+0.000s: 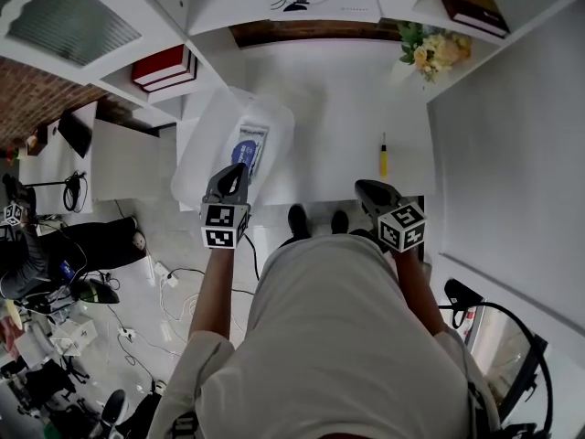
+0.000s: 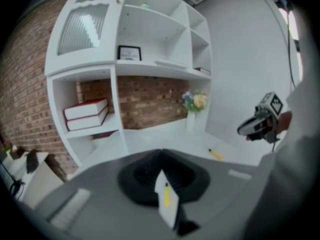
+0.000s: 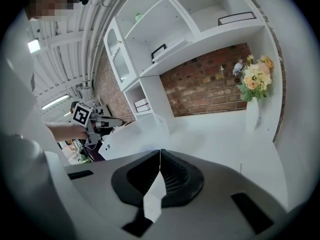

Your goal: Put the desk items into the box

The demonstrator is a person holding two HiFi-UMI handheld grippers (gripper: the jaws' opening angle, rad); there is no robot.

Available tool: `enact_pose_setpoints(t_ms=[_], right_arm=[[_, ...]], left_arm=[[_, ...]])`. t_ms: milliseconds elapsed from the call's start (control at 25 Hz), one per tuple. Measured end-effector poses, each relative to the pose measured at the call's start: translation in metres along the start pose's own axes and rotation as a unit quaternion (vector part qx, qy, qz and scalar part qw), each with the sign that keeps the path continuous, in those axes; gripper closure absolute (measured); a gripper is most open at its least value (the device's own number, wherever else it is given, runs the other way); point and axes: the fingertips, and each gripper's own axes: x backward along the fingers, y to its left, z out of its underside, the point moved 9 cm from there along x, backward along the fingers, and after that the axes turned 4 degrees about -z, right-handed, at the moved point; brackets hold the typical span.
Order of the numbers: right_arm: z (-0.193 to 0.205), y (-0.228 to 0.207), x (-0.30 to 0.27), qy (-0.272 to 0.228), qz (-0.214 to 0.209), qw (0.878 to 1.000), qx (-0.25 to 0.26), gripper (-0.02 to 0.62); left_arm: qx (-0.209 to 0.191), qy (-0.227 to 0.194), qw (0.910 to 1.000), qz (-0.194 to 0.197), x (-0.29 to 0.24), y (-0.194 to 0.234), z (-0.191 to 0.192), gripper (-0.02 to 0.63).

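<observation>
Yellow and slim, the pen [image 1: 383, 156] lies on the white desk [image 1: 329, 99], right of the clear plastic box [image 1: 196, 144] and just beyond the right gripper [image 1: 366, 190]. It looks light, stiff and likely to roll, so a pinch across mid-barrel seems best. That gripper and the left gripper [image 1: 239, 168] are both closed, holding nothing.

The white desk [image 1: 338, 117] ran back to a brick wall. A translucent plastic box [image 1: 206, 144] stood at its left front corner. A slim yellow tool [image 1: 383, 156] with a dark tip lay alone near the front edge, well apart from the box. A white vase of flowers [image 1: 434, 53] stood in the back right corner. On the low shelf [image 1: 123, 85] at left, two red books [image 1: 164, 67] lay stacked.
</observation>
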Motion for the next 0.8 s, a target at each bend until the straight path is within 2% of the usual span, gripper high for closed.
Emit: enact_pose_setpoints(t_ms=[440, 800], right_arm=[[0.002, 0.000, 0.003, 0.006, -0.014, 1.000, -0.008, 0.592], [0.000, 0.005, -0.002, 0.014, -0.021, 1.000, 0.004, 0.592]], left_arm=[[0.029, -0.008, 0.9994, 0.018, 0.014, -0.035, 0.014, 0.603], [0.033, -0.005, 0.9984, 0.045, 0.013, -0.047, 0.020, 0.604]])
